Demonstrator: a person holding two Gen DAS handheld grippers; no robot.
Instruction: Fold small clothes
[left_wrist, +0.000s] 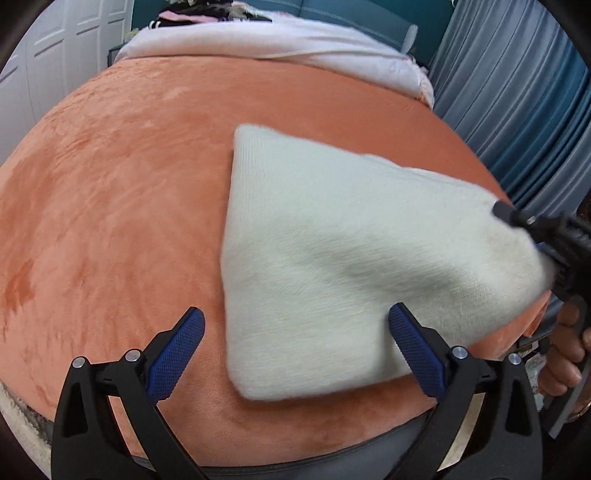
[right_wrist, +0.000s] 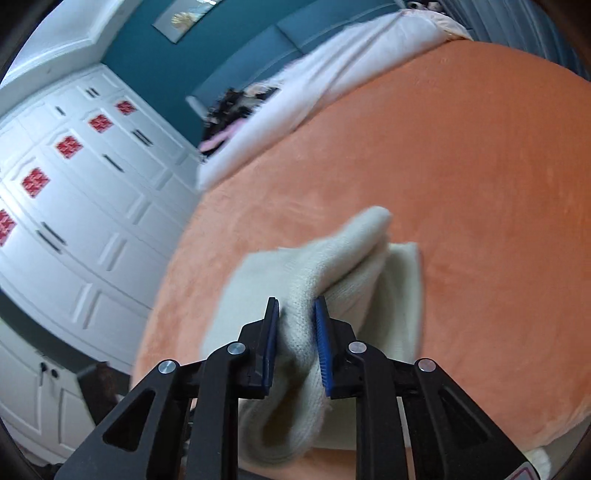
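Right wrist: hand-held gripper (right_wrist: 295, 310) on cloth (right_wrist: 306, 295).

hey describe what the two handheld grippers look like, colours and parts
Both the left gripper and right gripper are black plastic frames with cut-out linkage arms and round silver pivot pins. Each finger carries a blue textured pad. No cables show. A bare hand shows at the left view's edge; no sleeve is visible.

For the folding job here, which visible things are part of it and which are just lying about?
In the job:
cream knit garment, on the orange blanket
right gripper, jaws shut on the garment's bunched edge
left gripper, jaws open over its near corner

Lying about:
white duvet
dark clothes pile
white wardrobe
blue curtain
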